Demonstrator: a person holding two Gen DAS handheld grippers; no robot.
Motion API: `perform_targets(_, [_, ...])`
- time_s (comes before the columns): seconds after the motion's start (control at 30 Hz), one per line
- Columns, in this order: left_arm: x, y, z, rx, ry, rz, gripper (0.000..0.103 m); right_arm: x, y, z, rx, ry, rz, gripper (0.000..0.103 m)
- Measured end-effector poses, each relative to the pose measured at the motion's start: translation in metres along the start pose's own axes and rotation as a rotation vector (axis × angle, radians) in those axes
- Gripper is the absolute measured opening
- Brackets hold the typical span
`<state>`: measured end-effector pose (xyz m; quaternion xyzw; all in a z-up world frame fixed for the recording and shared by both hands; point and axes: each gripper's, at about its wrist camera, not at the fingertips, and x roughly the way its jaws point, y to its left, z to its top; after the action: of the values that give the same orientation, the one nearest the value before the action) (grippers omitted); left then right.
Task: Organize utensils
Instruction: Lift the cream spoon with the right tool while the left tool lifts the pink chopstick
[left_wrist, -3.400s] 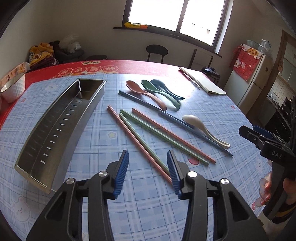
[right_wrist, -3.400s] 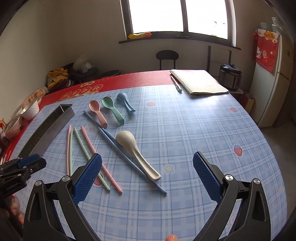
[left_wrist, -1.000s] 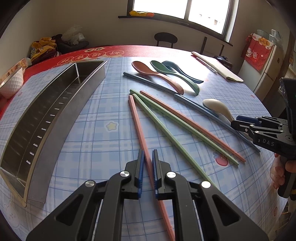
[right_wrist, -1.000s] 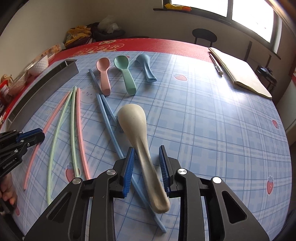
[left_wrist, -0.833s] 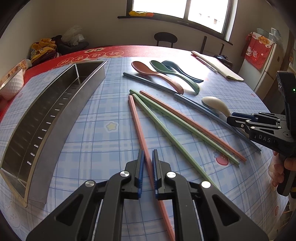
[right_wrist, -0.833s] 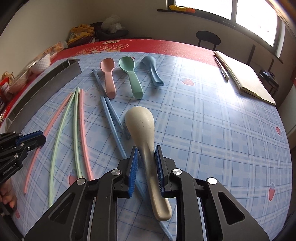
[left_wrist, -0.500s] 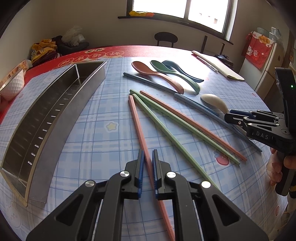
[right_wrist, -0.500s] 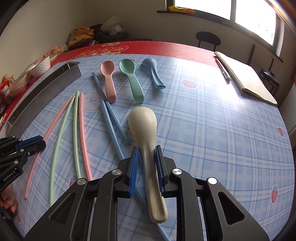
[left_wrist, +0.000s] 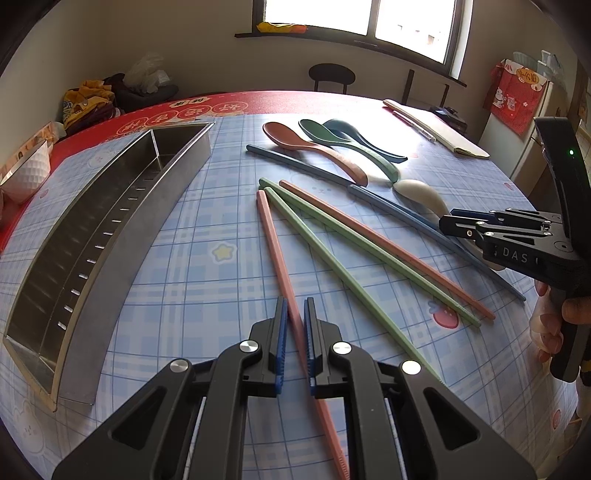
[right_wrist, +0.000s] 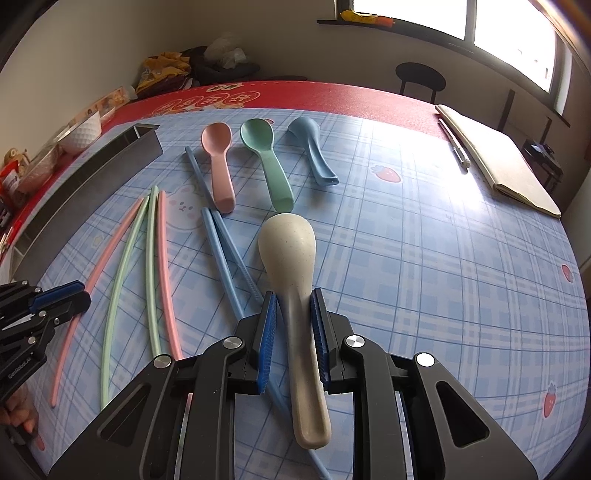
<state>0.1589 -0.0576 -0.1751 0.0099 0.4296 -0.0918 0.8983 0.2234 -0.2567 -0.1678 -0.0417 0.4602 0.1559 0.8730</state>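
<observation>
Left wrist view: left gripper (left_wrist: 294, 341) fingers clamping pink chopstick (left_wrist: 275, 251), lying on checked table (left_wrist: 177, 280). Steel utensil tray (left_wrist: 92, 236) sitting just left. Green chopsticks (left_wrist: 332, 266), second pink chopstick (left_wrist: 384, 243), blue chopsticks (left_wrist: 306, 166) fanning right.

Right wrist view: right gripper (right_wrist: 293, 339) fingers clamping handle of cream spoon (right_wrist: 288, 251), speckled, bowl pointing away, over blue chopsticks (right_wrist: 221, 254). Pink spoon (right_wrist: 218, 162), green spoon (right_wrist: 266, 162), blue spoon (right_wrist: 314, 151) lying beyond in row.
</observation>
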Motion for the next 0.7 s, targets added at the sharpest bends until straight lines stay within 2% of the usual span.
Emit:
perform_targets(0.2, [0.000, 0.000, 0.000, 0.001, 0.000, 0.001, 0.009, 0.000, 0.003, 0.000, -0.009, -0.008, -0.012, 0.019])
perform_targets(0.33, [-0.001, -0.001, 0.000, 0.004, -0.002, 0.002, 0.009, -0.007, 0.002, -0.008, 0.001, -0.025, 0.029, 0.018])
perform_targets(0.5, [-0.003, 0.004, -0.001, -0.019, -0.009, -0.027, 0.008, -0.032, -0.004, -0.014, 0.068, -0.119, 0.058, 0.018])
perform_targets(0.7, [-0.009, 0.018, 0.000, -0.072, -0.048, -0.098, 0.007, -0.057, -0.009, -0.022, 0.188, -0.224, 0.155, 0.018])
